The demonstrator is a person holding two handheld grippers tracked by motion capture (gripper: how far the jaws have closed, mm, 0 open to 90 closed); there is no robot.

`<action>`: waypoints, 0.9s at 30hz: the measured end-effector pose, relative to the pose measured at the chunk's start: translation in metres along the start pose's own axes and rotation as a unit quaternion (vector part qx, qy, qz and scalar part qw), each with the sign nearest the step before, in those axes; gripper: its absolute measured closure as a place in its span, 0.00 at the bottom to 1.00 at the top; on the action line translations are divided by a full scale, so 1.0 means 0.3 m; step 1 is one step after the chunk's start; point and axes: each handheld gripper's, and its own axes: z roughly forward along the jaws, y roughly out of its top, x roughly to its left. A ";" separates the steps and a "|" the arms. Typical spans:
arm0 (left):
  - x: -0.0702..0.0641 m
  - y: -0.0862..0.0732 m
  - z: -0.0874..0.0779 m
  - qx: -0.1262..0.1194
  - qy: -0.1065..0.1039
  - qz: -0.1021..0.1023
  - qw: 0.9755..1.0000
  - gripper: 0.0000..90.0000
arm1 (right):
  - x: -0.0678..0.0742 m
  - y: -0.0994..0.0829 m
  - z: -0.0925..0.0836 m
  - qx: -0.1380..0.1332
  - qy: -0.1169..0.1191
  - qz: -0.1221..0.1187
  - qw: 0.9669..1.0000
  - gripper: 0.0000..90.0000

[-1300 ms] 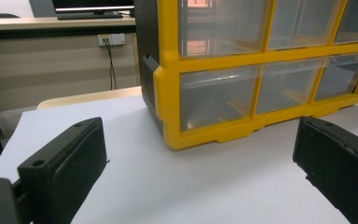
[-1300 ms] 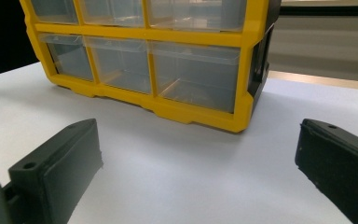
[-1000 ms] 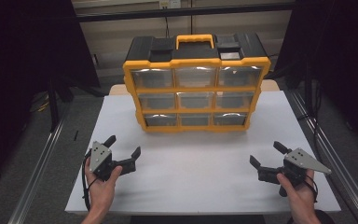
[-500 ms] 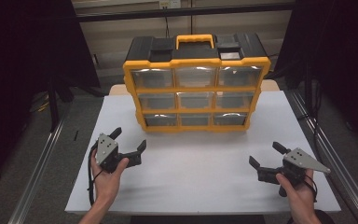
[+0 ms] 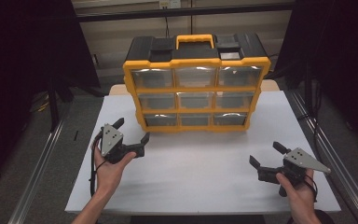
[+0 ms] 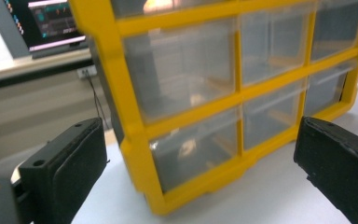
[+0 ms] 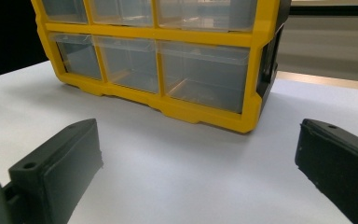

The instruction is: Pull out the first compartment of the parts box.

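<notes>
Drawer cabinet (image 5: 196, 88) blocking table's (image 5: 191, 172) rear, bare tabletop before it

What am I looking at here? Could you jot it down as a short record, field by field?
Main object: yellow drawer organizer, upright near the far edge of the white table
Drawers: nine clear ones in three rows, all closed
Top: black, with a yellow carry handle
Left gripper: jaws open, holding nothing, near the organizer's lower left corner
Right gripper: jaws open, holding nothing, farther from the organizer, near the table's front right
Contact: neither gripper touches the organizer
</notes>
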 end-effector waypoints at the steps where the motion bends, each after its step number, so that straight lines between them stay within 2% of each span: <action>1: 0.000 0.006 0.001 -0.005 0.000 0.004 1.000 0.03 | 0.000 0.000 0.000 0.000 0.001 -0.001 1.000 0.00; 3: 0.003 0.022 0.005 -0.005 0.001 0.016 1.000 0.02 | 0.000 0.000 0.001 -0.001 0.002 0.000 1.000 0.00; 4: 0.002 0.029 0.010 -0.011 0.000 0.012 1.000 0.01 | 0.000 0.001 0.000 0.001 0.004 -0.001 1.000 0.00; 7: 0.004 0.047 0.014 -0.014 0.003 0.018 1.000 0.01 | 0.001 0.001 0.001 0.002 0.005 -0.003 1.000 0.00; 8: 0.004 0.058 0.017 -0.013 0.003 0.023 1.000 0.01 | 0.001 0.001 0.001 0.002 0.005 -0.003 1.000 0.00; 9: 0.007 0.076 0.020 -0.015 0.009 0.042 0.999 0.01 | 0.001 0.000 0.001 0.001 0.006 -0.003 1.000 0.00; 12: 0.009 0.091 0.024 -0.018 0.010 0.051 0.998 0.01 | 0.001 0.000 0.000 0.002 0.005 -0.003 1.000 0.00; 13: 0.012 0.104 0.026 -0.021 0.013 0.063 0.998 0.02 | 0.001 0.000 0.001 0.003 0.006 -0.003 1.000 0.00; 15: 0.018 0.119 0.028 -0.022 0.016 0.075 0.997 0.02 | 0.001 0.000 0.001 0.004 0.006 -0.004 1.000 0.00; 18: 0.024 0.142 0.033 -0.027 0.023 0.083 0.996 0.02 | 0.003 0.000 0.002 0.004 0.005 -0.004 1.000 0.00; 23: 0.025 0.185 0.042 -0.033 0.029 0.120 0.992 0.03 | 0.002 0.001 0.002 0.002 0.006 -0.004 1.000 0.00; 25: 0.018 0.198 0.048 -0.036 0.035 0.125 0.991 0.03 | 0.002 0.001 0.002 0.000 0.006 -0.003 1.000 0.00; 27: 0.016 0.211 0.054 -0.035 0.035 0.141 0.989 0.03 | 0.002 0.001 0.002 0.000 0.007 -0.005 1.000 0.00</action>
